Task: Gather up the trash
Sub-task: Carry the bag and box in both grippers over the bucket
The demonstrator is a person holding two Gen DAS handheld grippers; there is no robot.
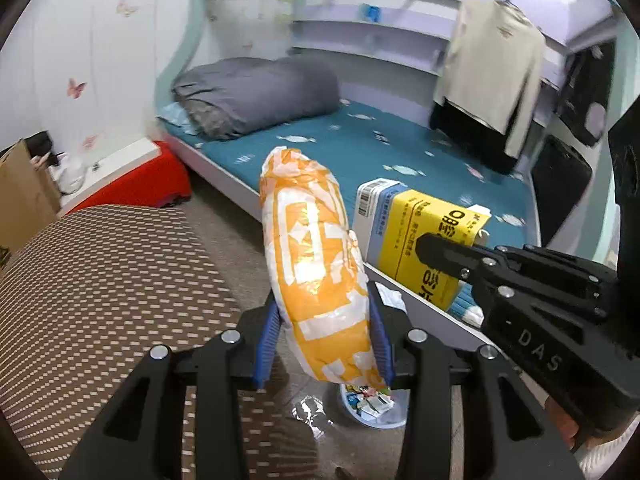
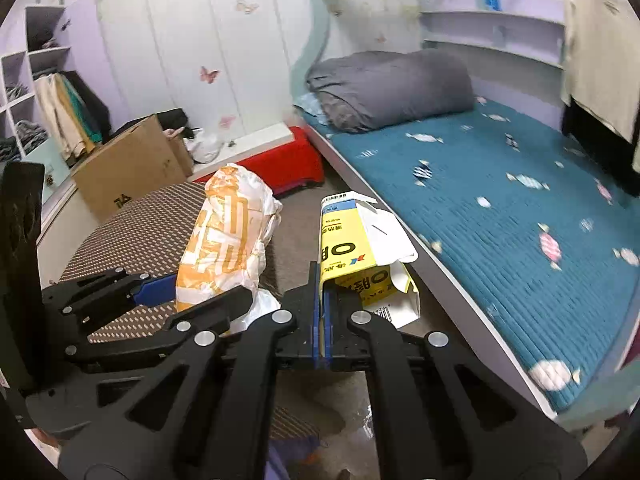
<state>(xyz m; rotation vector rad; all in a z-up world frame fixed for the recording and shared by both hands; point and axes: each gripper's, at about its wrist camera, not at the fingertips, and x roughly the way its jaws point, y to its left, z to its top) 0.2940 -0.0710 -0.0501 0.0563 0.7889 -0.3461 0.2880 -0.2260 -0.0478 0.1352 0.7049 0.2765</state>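
Observation:
My left gripper is shut on an orange-and-white plastic bag, stuffed full, and holds it upright in the air. The bag also shows in the right wrist view. My right gripper is shut on a flattened yellow carton with white flaps; it shows in the left wrist view too. Below the bag stands a small light-blue bin with paper scraps inside. Both grippers hang side by side above the floor.
A brown dotted chair seat lies left. A bed with a teal sheet and a grey rolled duvet lies right. A cardboard box and red stool stand by the wall. Clear plastic wrap lies on the floor.

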